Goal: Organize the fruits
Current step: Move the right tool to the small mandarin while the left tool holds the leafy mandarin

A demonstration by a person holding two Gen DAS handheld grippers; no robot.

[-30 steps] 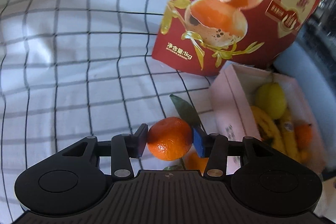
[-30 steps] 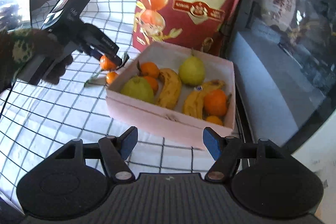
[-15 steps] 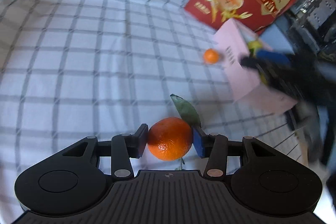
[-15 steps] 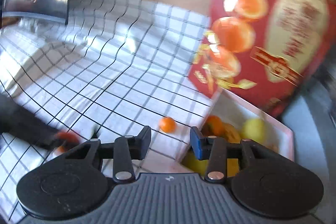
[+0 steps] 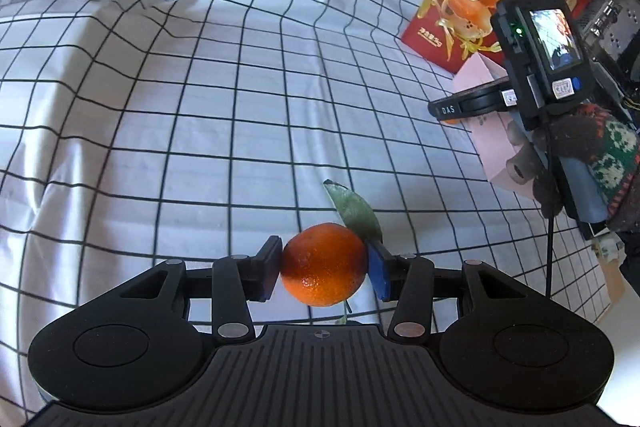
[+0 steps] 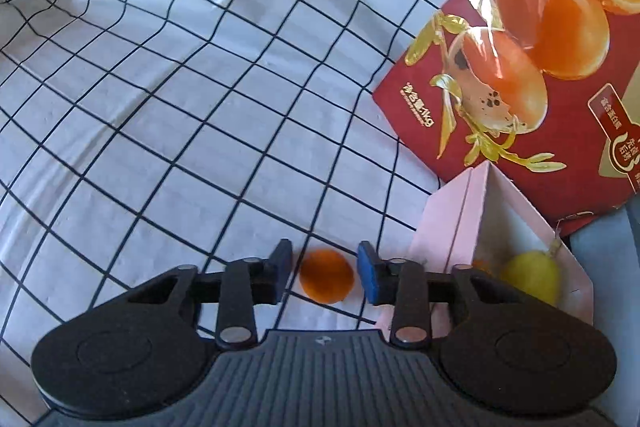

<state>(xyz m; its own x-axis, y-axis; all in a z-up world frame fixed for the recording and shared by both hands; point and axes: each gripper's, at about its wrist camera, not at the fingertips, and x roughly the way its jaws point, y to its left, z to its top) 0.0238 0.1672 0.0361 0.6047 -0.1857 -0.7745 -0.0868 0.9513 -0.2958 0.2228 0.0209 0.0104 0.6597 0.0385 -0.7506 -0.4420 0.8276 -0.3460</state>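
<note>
Both grippers have swung away from the pink box [image 6: 448,223] and out over the checked cloth [image 5: 200,131].
Left gripper [image 5: 323,269] grips a leafy tangerine [image 5: 323,275] above the cloth. Right gripper [image 6: 325,273] has its fingers parted around a second tangerine [image 6: 327,281] lying on the cloth just beside the box, which holds a yellow-green pear [image 6: 530,277].

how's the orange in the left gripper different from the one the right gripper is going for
The held orange is clamped between the left gripper's pads, off the checked cloth; the loose orange lies on the cloth beside the pink box, framed by the open right gripper, untouched. The held orange carries a green leaf; none shows on the loose one. Both are small, round and orange.
</note>
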